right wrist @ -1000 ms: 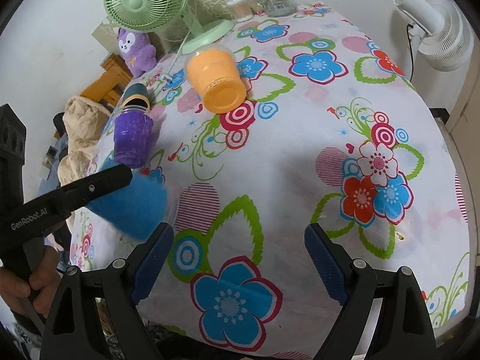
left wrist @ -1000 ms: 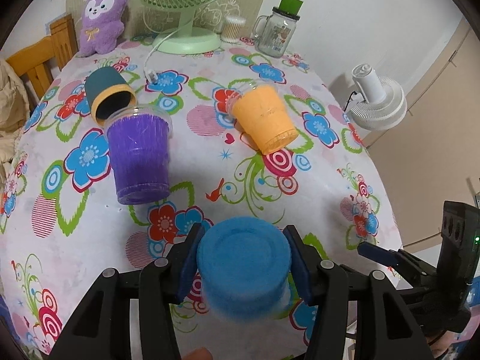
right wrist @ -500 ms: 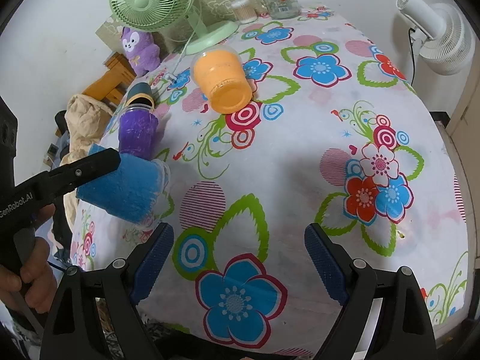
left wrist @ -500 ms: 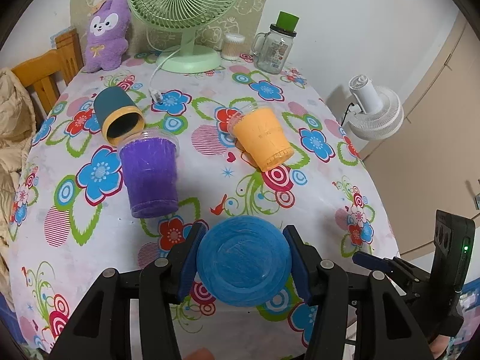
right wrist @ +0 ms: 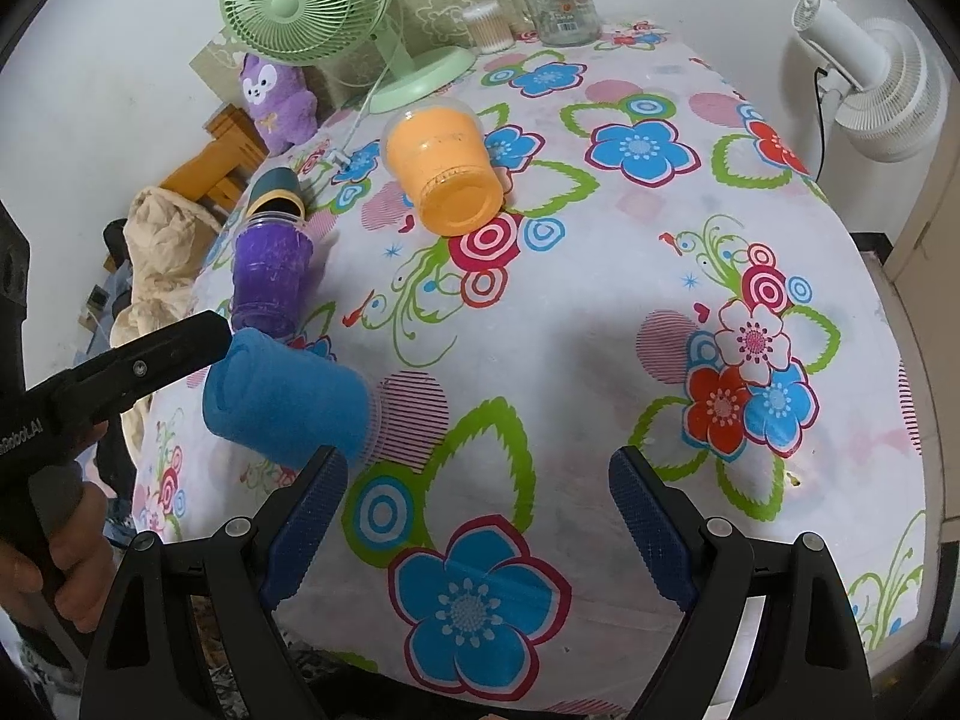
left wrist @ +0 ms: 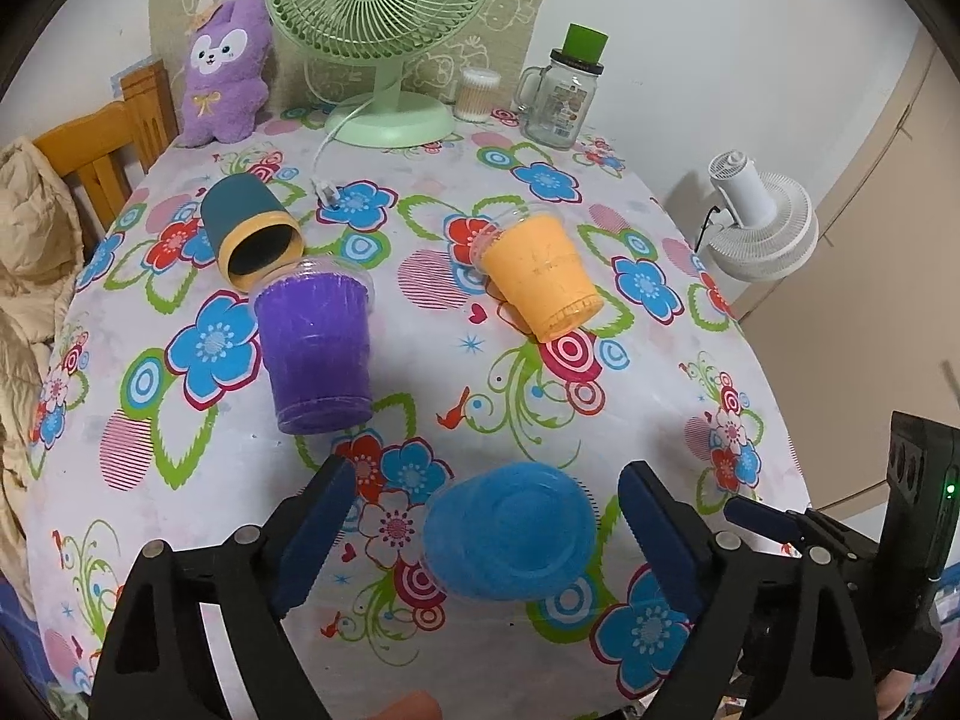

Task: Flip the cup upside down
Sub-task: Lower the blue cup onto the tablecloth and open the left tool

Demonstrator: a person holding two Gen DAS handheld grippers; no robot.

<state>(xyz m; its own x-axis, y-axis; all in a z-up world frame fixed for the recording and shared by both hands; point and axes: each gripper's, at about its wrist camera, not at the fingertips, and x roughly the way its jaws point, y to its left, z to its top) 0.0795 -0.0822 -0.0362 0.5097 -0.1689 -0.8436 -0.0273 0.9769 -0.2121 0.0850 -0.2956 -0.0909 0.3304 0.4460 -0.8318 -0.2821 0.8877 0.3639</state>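
The blue cup (left wrist: 510,531) stands upside down on the flowered tablecloth, its base up, between the spread jaws of my left gripper (left wrist: 480,531). The left gripper is open and clear of the cup. The blue cup also shows in the right wrist view (right wrist: 288,399), beside the left gripper's arm. My right gripper (right wrist: 480,510) is open and empty over the tablecloth near the table's front edge.
A purple cup (left wrist: 315,354), an orange cup (left wrist: 543,276) and a dark teal cup (left wrist: 252,228) rest further back on the table (left wrist: 660,420). A green fan (left wrist: 384,30), a plush toy (left wrist: 225,69), a glass jar (left wrist: 561,99) stand at the back. A chair (left wrist: 102,144) is left.
The left gripper has opened and let go of the blue cup, which now rests base-up on the table. The right gripper has stayed open.
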